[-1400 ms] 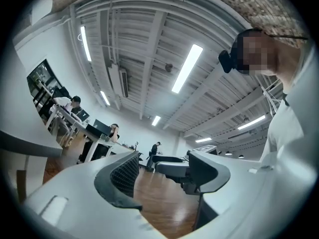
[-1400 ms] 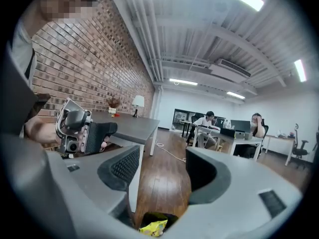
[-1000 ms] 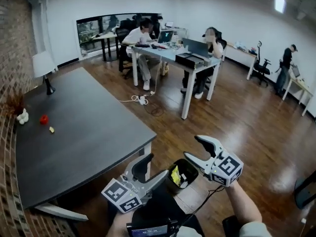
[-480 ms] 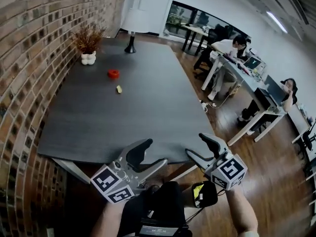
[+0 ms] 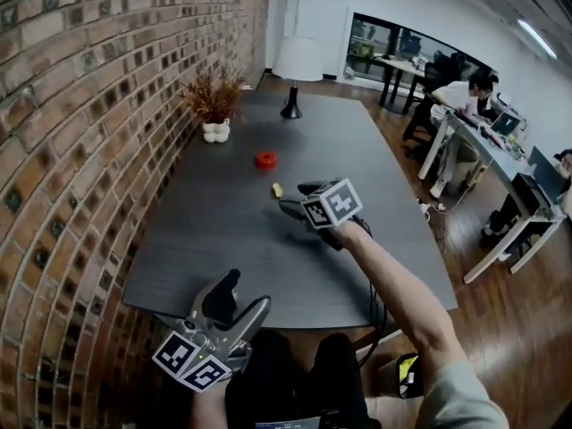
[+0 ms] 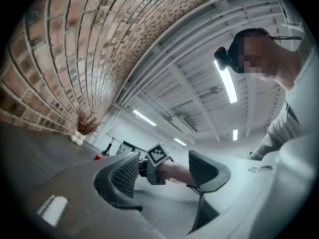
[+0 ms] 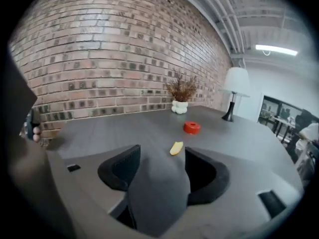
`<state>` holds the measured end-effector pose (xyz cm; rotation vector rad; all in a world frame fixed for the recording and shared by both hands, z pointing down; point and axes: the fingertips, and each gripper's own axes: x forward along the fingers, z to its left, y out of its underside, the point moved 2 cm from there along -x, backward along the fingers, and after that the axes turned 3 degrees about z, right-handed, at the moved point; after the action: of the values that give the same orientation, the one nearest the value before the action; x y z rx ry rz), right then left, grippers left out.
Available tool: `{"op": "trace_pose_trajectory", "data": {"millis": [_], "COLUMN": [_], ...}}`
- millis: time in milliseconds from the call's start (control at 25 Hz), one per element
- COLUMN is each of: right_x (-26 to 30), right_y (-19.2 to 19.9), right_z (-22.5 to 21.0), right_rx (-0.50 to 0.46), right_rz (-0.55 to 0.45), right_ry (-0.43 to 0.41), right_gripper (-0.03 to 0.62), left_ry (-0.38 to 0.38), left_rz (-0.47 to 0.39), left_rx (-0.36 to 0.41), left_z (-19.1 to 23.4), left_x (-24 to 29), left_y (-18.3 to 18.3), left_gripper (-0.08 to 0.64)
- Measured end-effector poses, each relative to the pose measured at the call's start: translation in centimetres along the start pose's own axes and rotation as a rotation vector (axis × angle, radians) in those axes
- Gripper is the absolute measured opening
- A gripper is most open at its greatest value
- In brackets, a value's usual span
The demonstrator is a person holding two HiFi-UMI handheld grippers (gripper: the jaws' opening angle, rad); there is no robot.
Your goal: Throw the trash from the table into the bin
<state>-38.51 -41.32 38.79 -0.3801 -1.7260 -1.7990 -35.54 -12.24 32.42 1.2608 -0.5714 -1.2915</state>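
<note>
Right gripper [image 7: 162,157]: jaws apart, nothing between them. The yellow scrap [image 7: 176,148] lies on the table [image 7: 124,128] just ahead of them. Judged light, small, perhaps soft; pinch it across its narrow width. Red ring [image 7: 192,127] lies beyond, apart; nothing blocks the approach. Left gripper [image 6: 162,169]: jaws apart, empty.

1. A brick wall [image 5: 71,105] runs along the left side.
2. A dried plant [image 5: 214,96] in a white vase [image 5: 215,132] stands just beside the brick wall.
3. A white-shaded lamp [image 5: 296,61] stands farther from the brick wall than the plant.
4. White desks [image 5: 500,155] with seated people [image 5: 465,95] stand well apart from the brick wall.
</note>
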Motion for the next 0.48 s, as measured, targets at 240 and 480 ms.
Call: {"op": "trace_pose_trajectory", "data": {"millis": [240, 480], "right_x": [8.7, 9.0], "right_y": [-0.6, 0.5], "right_z": [-3.3, -3.4], "right_rx": [0.075, 0.071], "right_rz": [0.137, 0.215], "right_ry": [0.065, 0.072], "right_gripper": [0.273, 0.064], "left_ry": [-0.019, -0.022], "left_rz": [0.024, 0.025], "left_rx": [0.039, 0.041], "left_z": [-0.5, -0.5], "left_x": [-1.3, -2.0], "left_y": [0.1, 0.3], "left_gripper": [0.319, 0.319]}}
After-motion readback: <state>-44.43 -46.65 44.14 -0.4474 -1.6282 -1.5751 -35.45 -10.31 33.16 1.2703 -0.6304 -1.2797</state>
